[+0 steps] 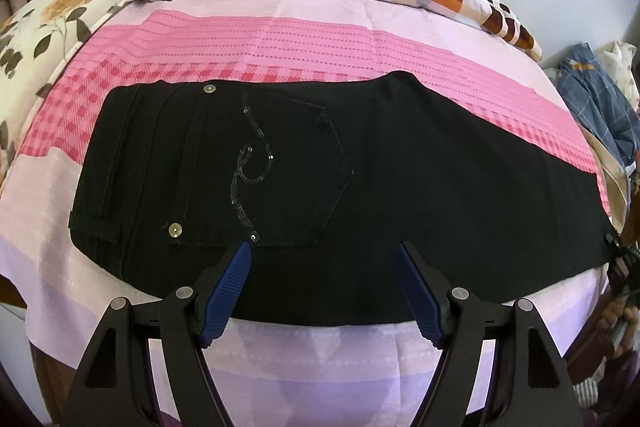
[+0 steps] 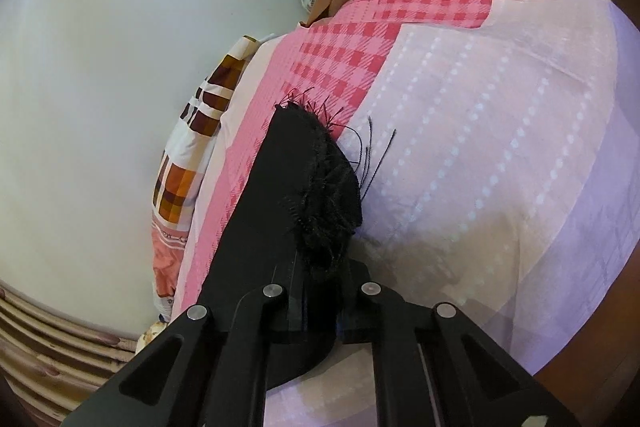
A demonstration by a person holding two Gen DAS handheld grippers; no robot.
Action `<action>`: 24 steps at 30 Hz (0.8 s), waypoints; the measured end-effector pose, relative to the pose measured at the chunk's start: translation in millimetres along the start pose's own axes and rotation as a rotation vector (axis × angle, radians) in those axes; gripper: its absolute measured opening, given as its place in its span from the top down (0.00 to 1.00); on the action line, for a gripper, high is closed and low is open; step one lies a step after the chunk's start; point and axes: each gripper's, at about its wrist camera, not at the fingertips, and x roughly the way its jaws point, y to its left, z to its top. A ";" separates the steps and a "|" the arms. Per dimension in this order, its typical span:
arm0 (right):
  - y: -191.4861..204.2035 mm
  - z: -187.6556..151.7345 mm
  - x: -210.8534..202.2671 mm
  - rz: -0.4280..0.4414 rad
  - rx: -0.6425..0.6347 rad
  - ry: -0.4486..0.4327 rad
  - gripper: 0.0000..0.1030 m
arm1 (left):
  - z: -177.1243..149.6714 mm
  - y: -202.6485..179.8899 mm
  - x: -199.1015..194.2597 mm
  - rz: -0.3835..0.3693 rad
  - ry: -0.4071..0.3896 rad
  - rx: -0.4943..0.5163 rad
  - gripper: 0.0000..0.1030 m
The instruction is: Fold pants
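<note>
My right gripper (image 2: 320, 291) pinches the pants (image 1: 400, 167) at the frayed hem (image 2: 326, 183); left gripper (image 1: 323, 255) spread above the near edge. Soft, floppy denim; I'd grab the waistband (image 1: 116, 155) off to my left.

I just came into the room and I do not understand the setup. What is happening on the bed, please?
A person with a two-finger gripper in each hand is folding black denim pants on a bed covered by a pink and lilac patterned sheet. The pants lie flat, already doubled leg on leg, with the sequinned back pocket up. The right gripper is shut on the frayed hem at the leg end. The left gripper is open, hovering over the near edge beside the pocket, holding nothing.
</note>
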 end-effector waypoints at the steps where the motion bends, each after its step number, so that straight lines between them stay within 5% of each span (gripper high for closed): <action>1: 2.1 0.1 0.0 -0.007 -0.006 0.000 0.91 | 0.3 -0.2 -0.4 0.001 -0.002 0.003 0.28; 14: 73.8 -2.4 5.7 0.044 -0.079 0.041 0.91 | 0.3 4.1 -4.0 0.000 -0.018 0.019 0.28; 24: 137.5 -58.5 64.7 0.105 -0.139 0.239 0.91 | -5.1 8.1 -6.7 -0.005 -0.025 0.033 0.28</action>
